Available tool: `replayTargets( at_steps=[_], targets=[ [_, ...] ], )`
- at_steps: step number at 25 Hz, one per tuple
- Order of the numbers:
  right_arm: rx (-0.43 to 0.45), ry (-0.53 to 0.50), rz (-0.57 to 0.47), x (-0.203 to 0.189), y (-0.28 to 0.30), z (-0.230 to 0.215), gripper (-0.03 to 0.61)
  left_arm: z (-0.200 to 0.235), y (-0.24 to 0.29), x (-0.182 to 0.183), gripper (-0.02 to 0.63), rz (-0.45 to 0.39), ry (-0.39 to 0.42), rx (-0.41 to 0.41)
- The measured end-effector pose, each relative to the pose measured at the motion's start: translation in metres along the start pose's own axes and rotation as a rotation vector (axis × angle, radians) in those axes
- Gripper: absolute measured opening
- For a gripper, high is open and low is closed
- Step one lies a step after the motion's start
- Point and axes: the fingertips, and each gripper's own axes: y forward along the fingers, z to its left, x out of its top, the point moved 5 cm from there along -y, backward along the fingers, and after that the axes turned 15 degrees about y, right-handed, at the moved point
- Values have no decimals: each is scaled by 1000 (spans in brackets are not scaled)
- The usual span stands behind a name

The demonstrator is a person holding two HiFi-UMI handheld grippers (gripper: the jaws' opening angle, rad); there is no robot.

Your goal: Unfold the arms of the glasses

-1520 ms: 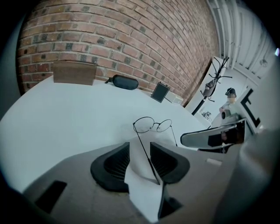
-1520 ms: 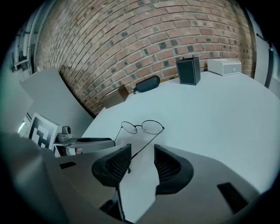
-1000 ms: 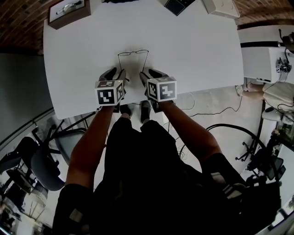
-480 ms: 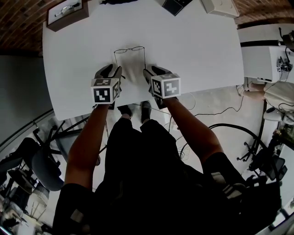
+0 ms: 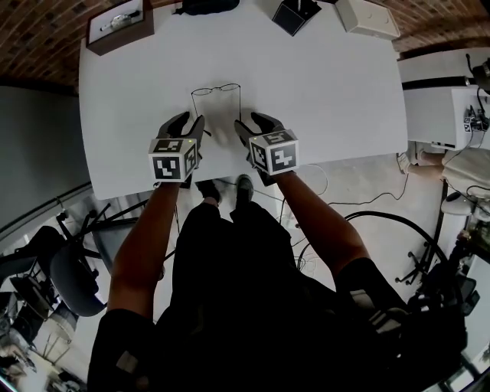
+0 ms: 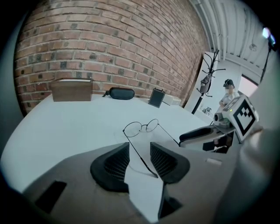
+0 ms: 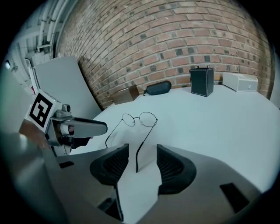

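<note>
- The glasses (image 5: 217, 90) are thin dark wire with two small round lenses. They lie on the table just past the two grippers, towards 12 o'clock from the person.
- Both arms of the glasses stand out from the frame and run straight back towards 6 o'clock, one to each gripper.
- The table (image 5: 329, 84) is a smooth, matt white slab with rounded corners.
- The left gripper (image 5: 189, 121) has its fingers spread apart. Its ribbed black pads (image 6: 114, 162) are curved wedges, and the left arm of the glasses runs down the gap between them. The curved tip of that arm ends near the right-hand pad. I cannot tell whether the wire touches either pad.
- The right gripper (image 5: 253, 122) is likewise spread, with the same ribbed dark pads (image 7: 171, 165). The right arm of the glasses ends in the gap, closer to the left-hand pad, and neither pad presses on it.
- Each gripper carries a white cube printed with black square markers, on the side nearest the person.
- A brown wooden box (image 5: 116, 23) with a pale inset top sits at the table's 11 o'clock corner.
- Along the far edge at 12 o'clock lies a dark, rounded oblong case (image 5: 205, 6).
- Towards 1 o'clock stands a black box (image 5: 295, 14), and beyond it a flat white box (image 5: 367, 17).
- A rough red brick wall (image 6: 109, 43) rises behind the table.
</note>
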Motion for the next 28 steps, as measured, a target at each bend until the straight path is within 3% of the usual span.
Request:
replayTargets(
  at_steps=[4, 6, 11, 18, 28],
  targets=[
    [5, -46, -51, 8, -16, 2, 164, -7, -27, 7, 152, -63, -61, 54],
    [53, -72, -78, 17, -28, 9, 164, -14, -44, 14, 152, -115, -78, 67],
    [164, -131, -142, 27, -68, 24, 154, -38, -89, 22, 97, -192, -45, 99],
    [246, -193, -215, 33, -115, 34, 43, -68, -135, 27, 16, -289, -150, 198],
    [261, -229, -300, 50, -165, 58, 15, -89, -185, 65, 11, -354, -66, 261]
  ],
)
